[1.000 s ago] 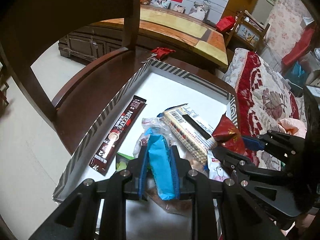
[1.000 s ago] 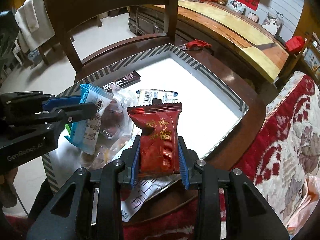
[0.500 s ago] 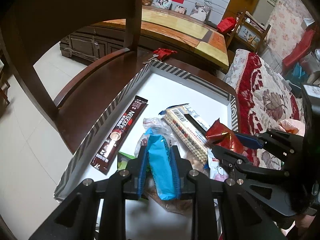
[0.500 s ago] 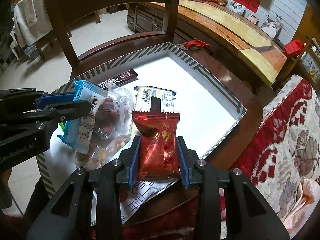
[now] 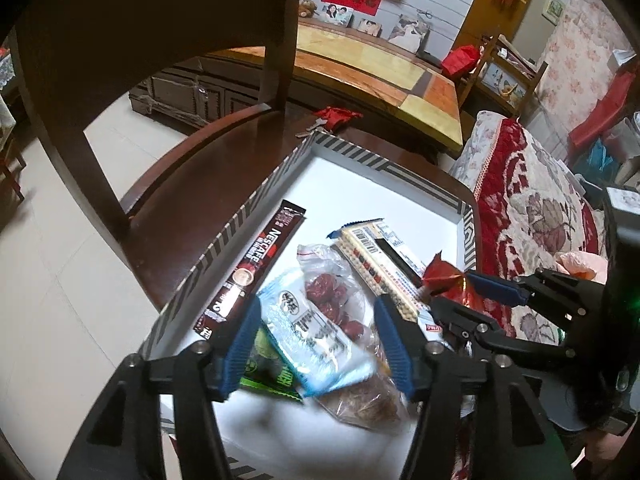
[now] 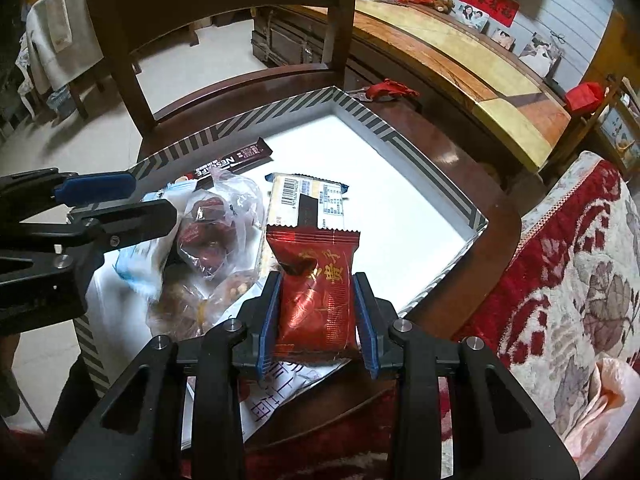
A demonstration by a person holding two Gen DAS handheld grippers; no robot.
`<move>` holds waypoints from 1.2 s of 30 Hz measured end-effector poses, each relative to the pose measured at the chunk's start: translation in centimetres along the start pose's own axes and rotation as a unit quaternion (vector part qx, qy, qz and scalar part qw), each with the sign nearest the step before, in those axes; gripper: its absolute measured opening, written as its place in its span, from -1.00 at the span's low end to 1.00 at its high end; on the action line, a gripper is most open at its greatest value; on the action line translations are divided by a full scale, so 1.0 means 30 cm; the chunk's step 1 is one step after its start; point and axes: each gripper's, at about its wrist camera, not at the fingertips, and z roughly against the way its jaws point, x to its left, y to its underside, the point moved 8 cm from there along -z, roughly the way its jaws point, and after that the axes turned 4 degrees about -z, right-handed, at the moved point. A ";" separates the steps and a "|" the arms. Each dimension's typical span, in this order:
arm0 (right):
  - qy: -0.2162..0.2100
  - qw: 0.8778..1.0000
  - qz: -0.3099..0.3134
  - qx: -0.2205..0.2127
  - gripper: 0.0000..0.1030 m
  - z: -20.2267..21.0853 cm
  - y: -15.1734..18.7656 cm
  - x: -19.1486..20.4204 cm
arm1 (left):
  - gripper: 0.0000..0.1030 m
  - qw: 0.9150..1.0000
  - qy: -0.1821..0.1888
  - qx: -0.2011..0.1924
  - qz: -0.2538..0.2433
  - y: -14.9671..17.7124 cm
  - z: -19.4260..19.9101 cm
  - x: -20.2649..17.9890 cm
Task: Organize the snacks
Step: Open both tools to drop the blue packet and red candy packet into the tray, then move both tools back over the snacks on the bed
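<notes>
Two hand-held black grippers with blue pads work over a shallow white tray with a grey-and-black striped rim (image 5: 256,204), which sits on a dark wooden bench (image 6: 472,168) beside a sofa under a red-and-cream floral cover (image 6: 580,280). The left gripper (image 5: 316,344) has just been opening its jaws, which now stand wide with the light-blue snack packet (image 5: 316,340) lying loose between them, touching neither pad, across a clear plastic bag of red dates (image 5: 332,300) and a green wrapper (image 5: 272,372). The right gripper (image 6: 316,312) holds its jaws narrow, clamped on both sides of a glossy red foil snack packet with gold lettering (image 6: 316,292), held upright above the near edge of the tray. Inside the tray, a long dark-brown Nescafe coffee stick (image 5: 252,268) lies along the left rim, and a pale yellow flat biscuit pack with a barcode (image 6: 308,200) rests beside the dates. A clear bag of brown nuts (image 6: 188,300) lies near the front, touching the date bag. A dark wooden chair (image 6: 224,40) stands behind the bench.
</notes>
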 end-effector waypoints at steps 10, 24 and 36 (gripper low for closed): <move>-0.021 0.998 -0.029 -0.043 -0.30 0.092 -0.030 -0.014 | 0.55 1.000 0.000 -0.018 0.011 -0.014 0.051 0.002; -0.014 0.995 -0.062 -0.076 -0.04 0.227 0.034 -0.103 | 0.76 0.999 0.019 -0.029 -0.014 -0.021 0.106 -0.132; 0.021 0.990 -0.115 -0.073 -0.04 0.313 0.243 -0.295 | 0.81 0.994 0.066 0.000 -0.087 0.056 0.068 -0.451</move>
